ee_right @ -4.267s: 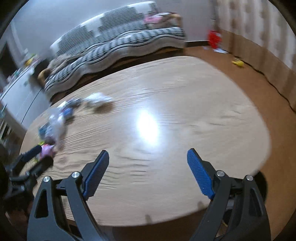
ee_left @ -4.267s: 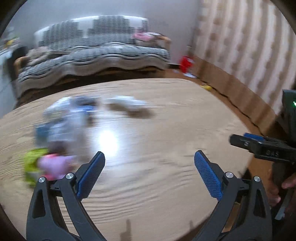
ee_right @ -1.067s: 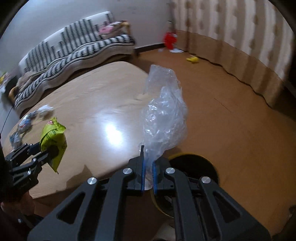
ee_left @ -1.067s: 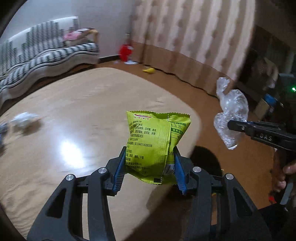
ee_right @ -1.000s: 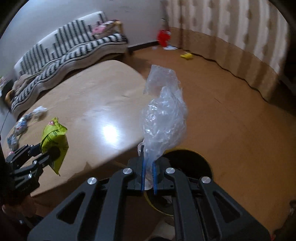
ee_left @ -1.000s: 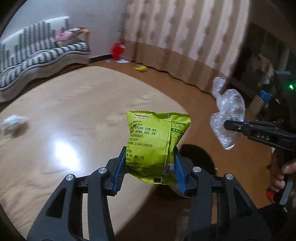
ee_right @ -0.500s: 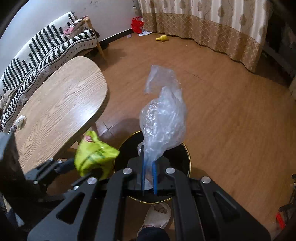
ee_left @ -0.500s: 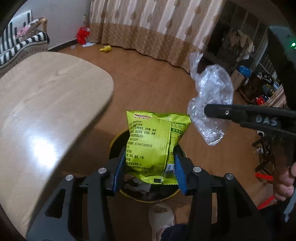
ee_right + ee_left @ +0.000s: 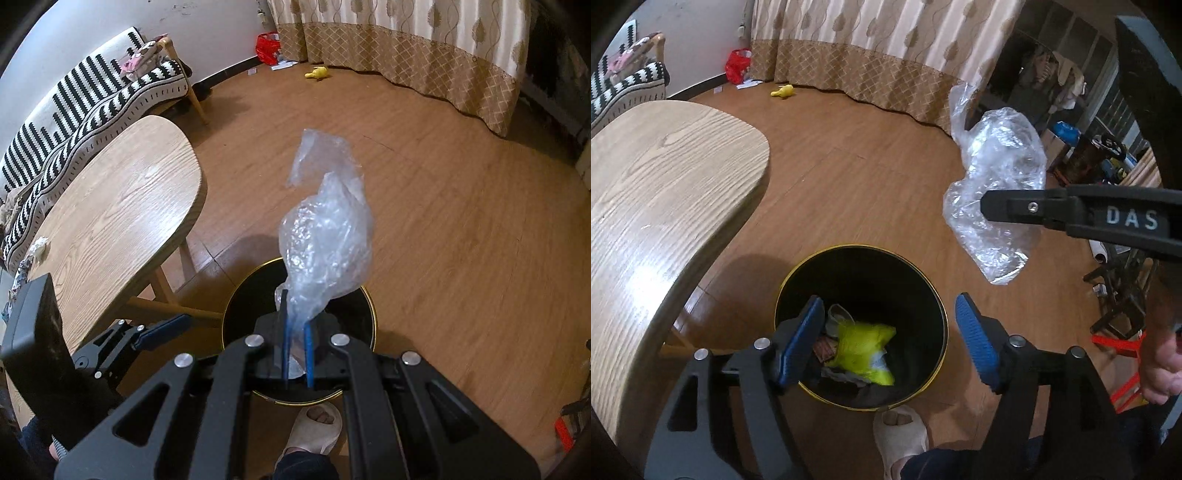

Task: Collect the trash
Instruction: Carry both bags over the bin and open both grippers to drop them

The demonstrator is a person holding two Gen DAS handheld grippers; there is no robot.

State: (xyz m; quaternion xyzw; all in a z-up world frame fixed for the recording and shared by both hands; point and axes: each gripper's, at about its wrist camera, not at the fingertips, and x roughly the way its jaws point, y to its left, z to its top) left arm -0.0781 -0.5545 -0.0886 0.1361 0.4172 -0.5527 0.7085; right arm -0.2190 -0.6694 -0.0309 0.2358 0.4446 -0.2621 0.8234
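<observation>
While left tool [image 9: 890,339] gapes, snack bag [image 9: 862,350] below — binned.

I am standing over the bin [image 9: 934,295] on the floor [image 9: 849,177], just right of the counter [image 9: 665,177]. The snack packet [image 9: 862,349] is lying in the bin beneath my left hand-held gripper [image 9: 890,341]. My slippered foot [image 9: 899,432] is resting just before the bin.
</observation>
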